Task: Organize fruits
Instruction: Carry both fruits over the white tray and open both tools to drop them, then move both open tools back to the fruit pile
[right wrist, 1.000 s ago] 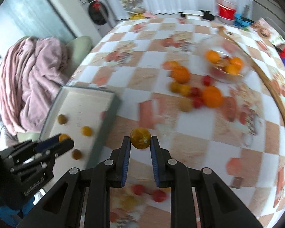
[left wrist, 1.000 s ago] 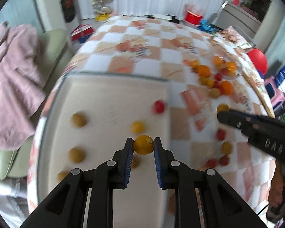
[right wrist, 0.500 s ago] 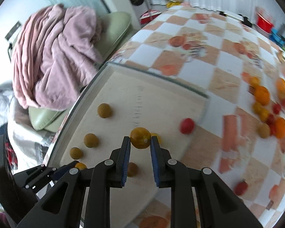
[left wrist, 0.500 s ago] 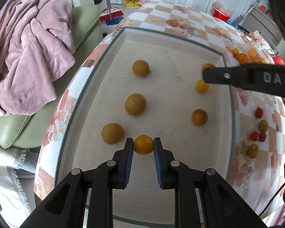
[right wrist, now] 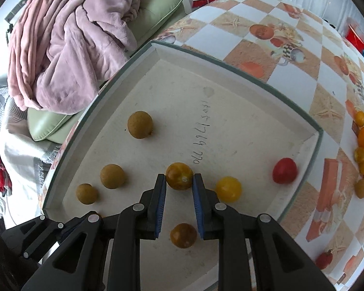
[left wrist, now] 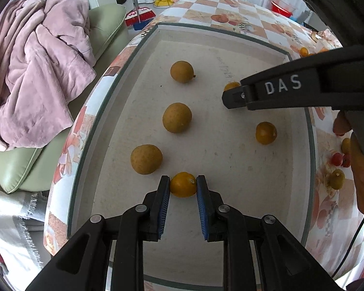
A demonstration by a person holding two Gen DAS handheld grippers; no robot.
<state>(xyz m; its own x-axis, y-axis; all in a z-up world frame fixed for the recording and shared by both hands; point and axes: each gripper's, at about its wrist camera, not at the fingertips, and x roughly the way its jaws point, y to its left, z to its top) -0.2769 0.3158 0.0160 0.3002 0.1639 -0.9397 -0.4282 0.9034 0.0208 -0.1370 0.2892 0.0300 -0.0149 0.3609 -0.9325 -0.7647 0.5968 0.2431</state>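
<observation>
Both tongs have dropped nearer the tray, each clamping an orange fruit.

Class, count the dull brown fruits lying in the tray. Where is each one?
3, in a row down the left side of the tray: far brown fruit, middle brown fruit, near brown fruit. More may be hidden.

A pink blanket lies crumpled on a green cushioned seat beside the left edge of the table, whose checkered tablecloth bears printed motifs, while a red broom stands beyond the seat.
</observation>
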